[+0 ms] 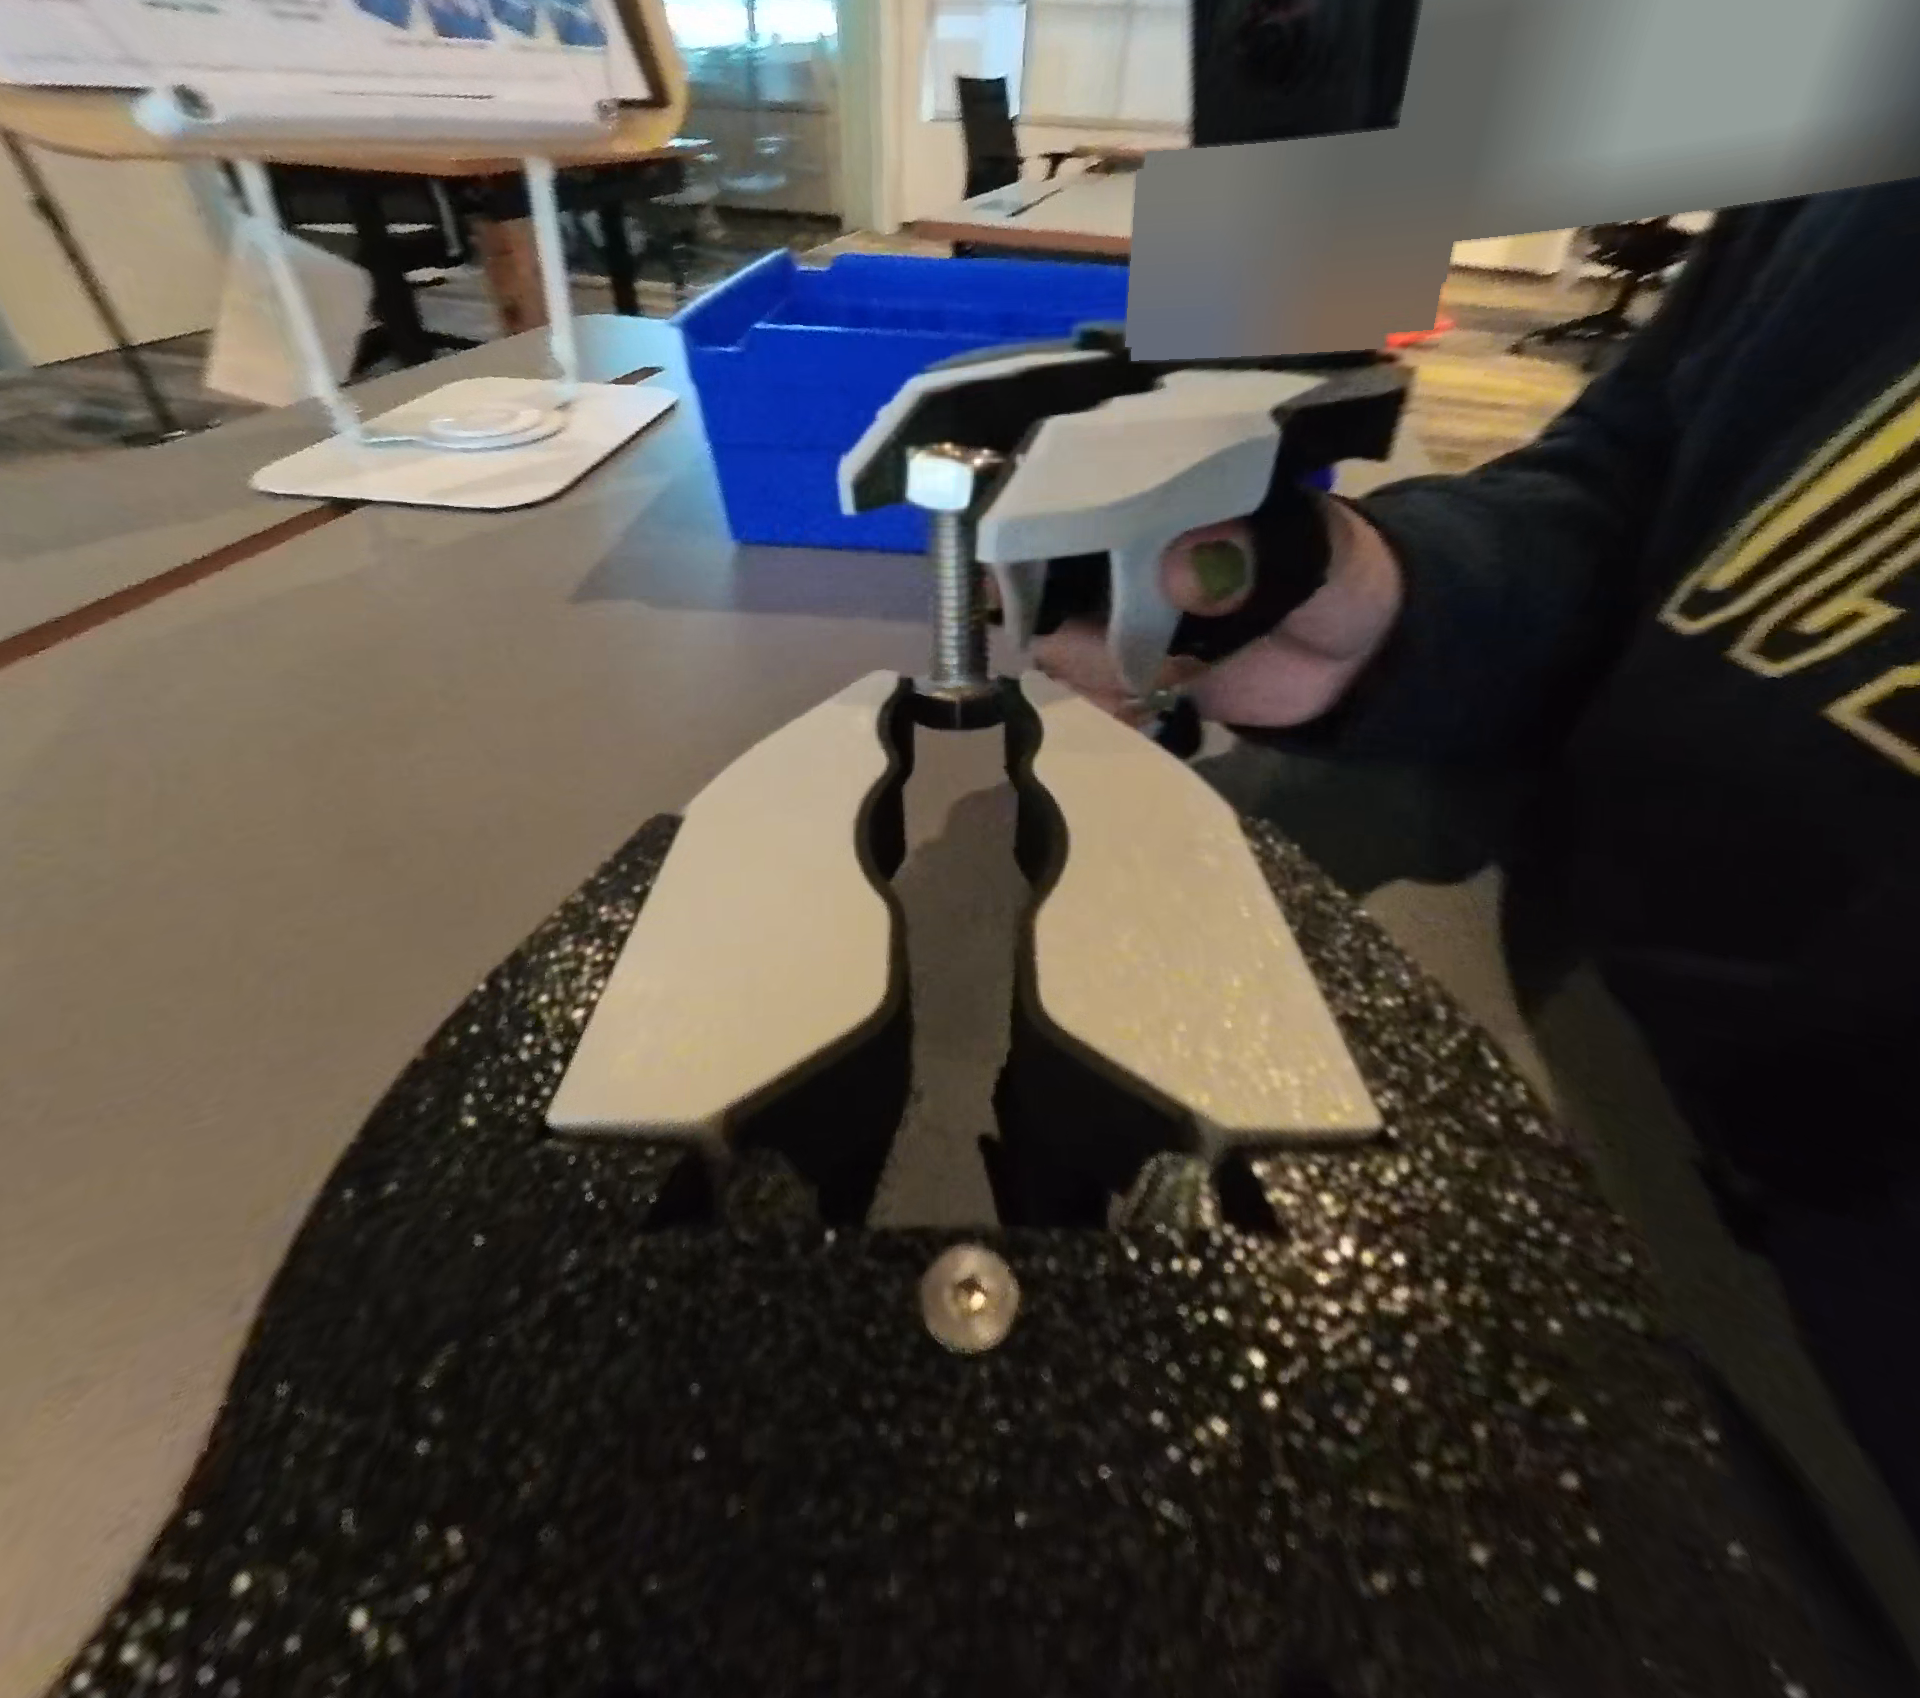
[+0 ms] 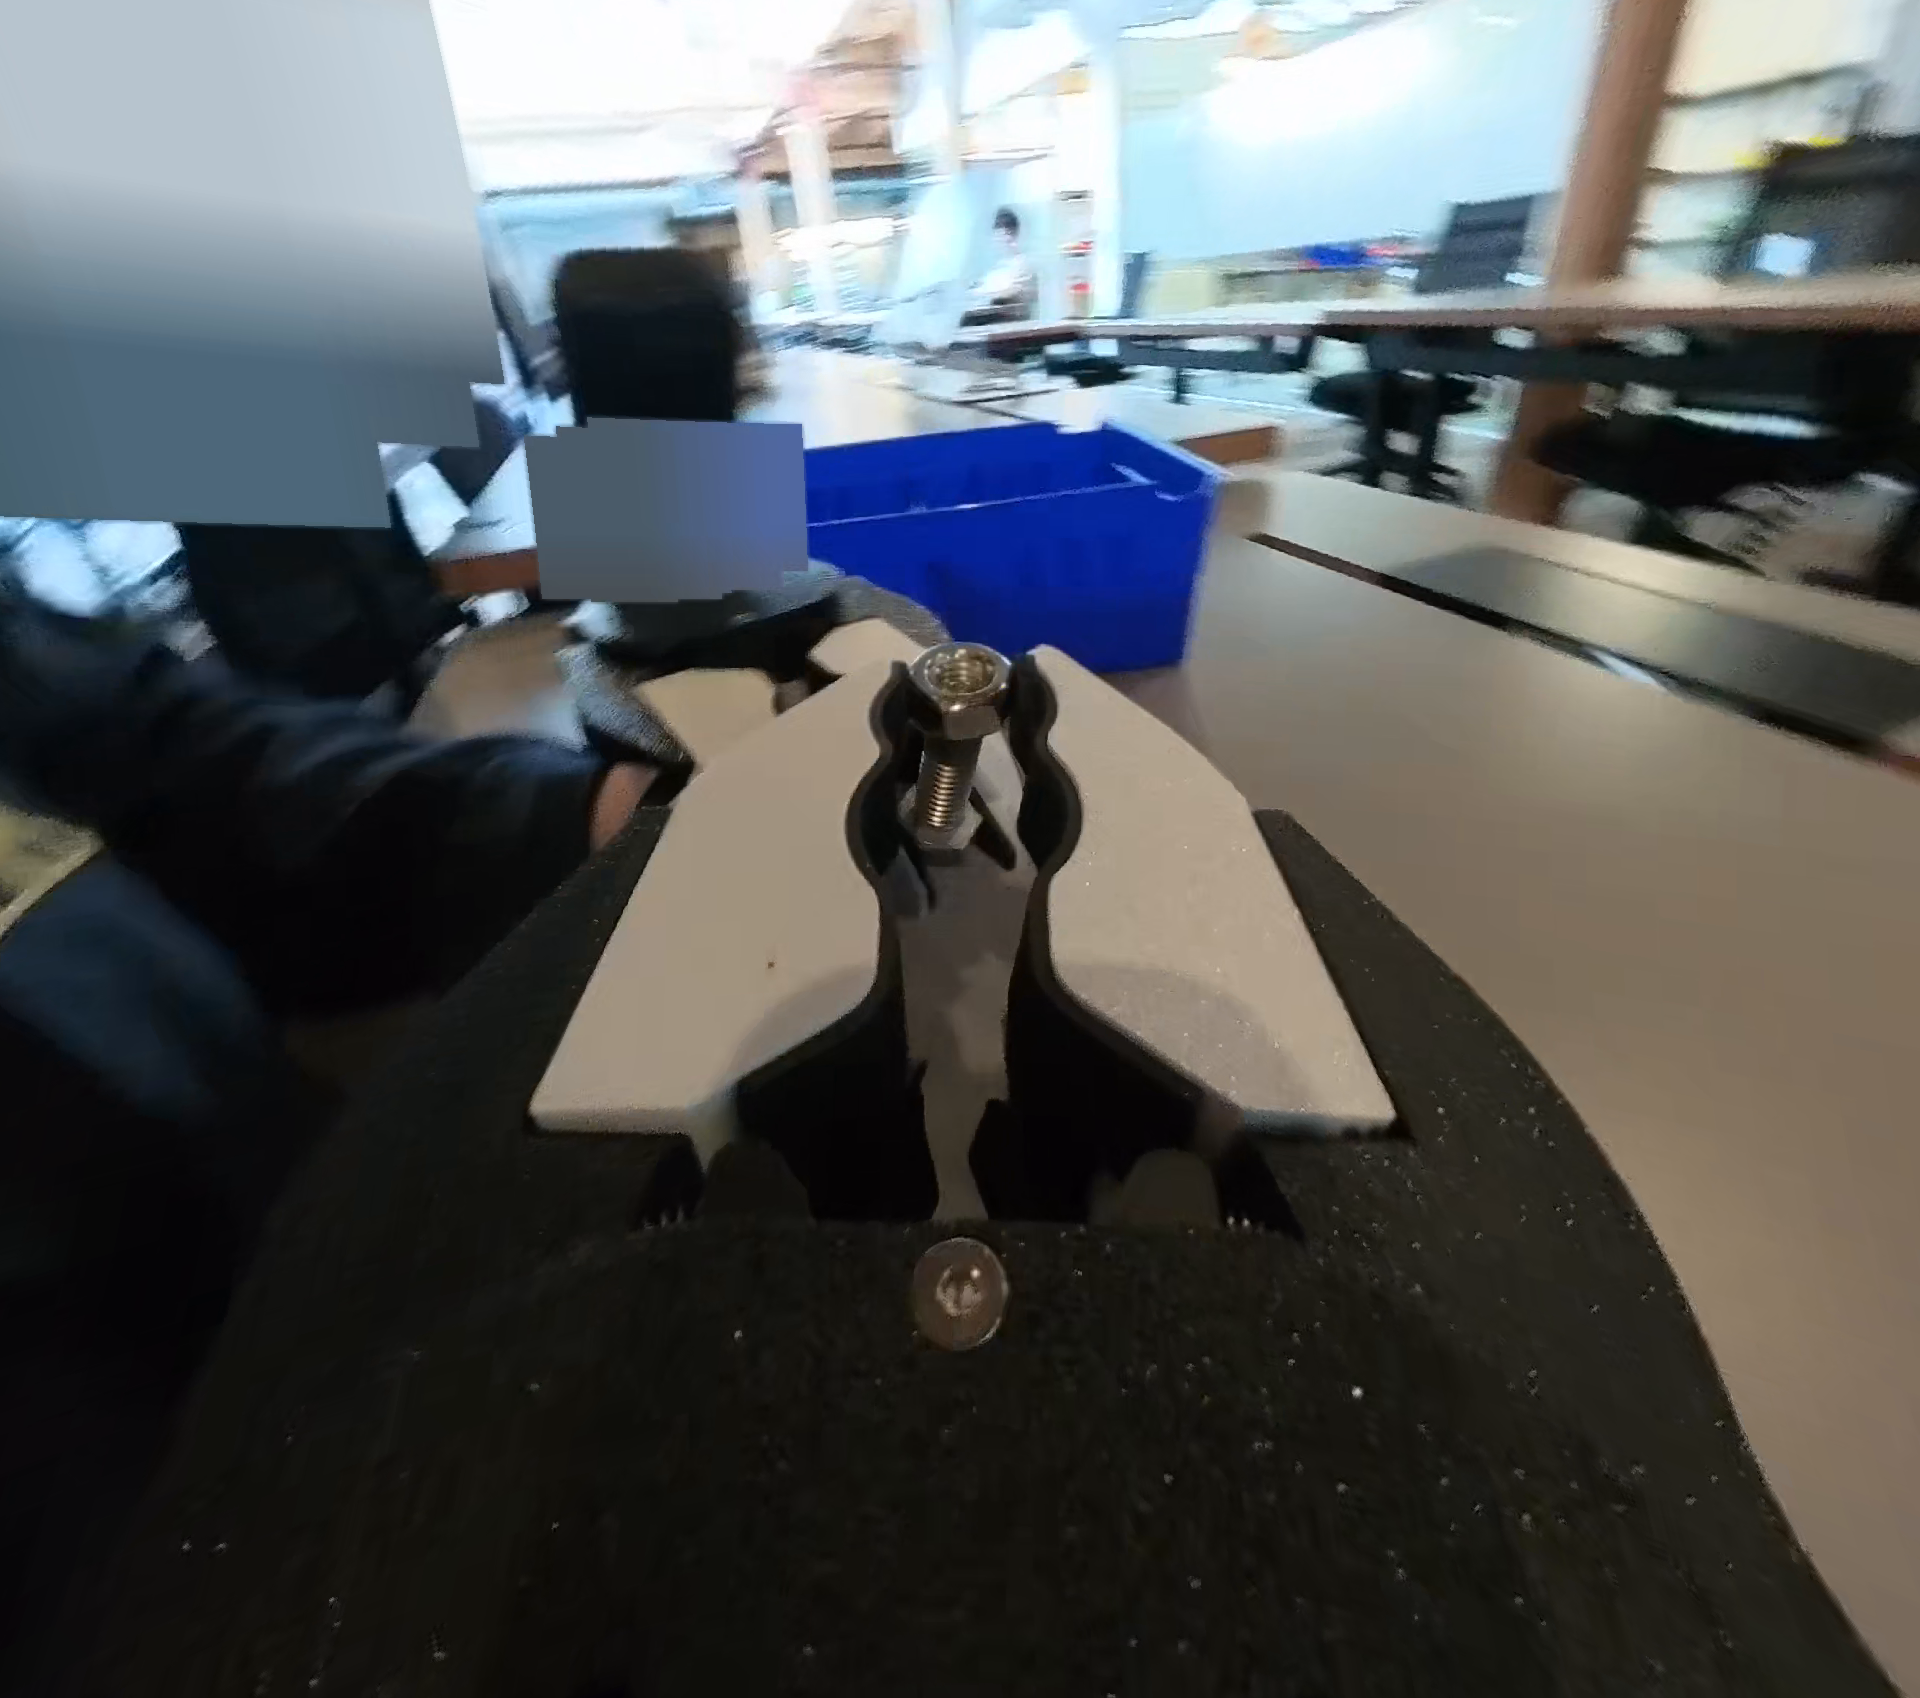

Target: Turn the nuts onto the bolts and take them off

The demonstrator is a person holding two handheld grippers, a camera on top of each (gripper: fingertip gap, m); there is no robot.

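Indoors, grey table (image 1: 312, 765), blue bin (image 1: 831, 401).

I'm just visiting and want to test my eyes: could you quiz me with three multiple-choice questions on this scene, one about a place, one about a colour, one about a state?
1. Where does the nut sit on the bolt?
A. at its top end
B. at its lower end
C. off it, on the table

2. What colour is the bin behind?
A. red
B. blue
C. green

3. What is the left gripper doing?
A. hanging open
B. lying in the bin
C. gripping the bolt's lower end

Answers: 1 A, the right gripper clamps the nut at the thread's top. 2 B, its walls are blue. 3 C, its fingertips close round the bolt's base.
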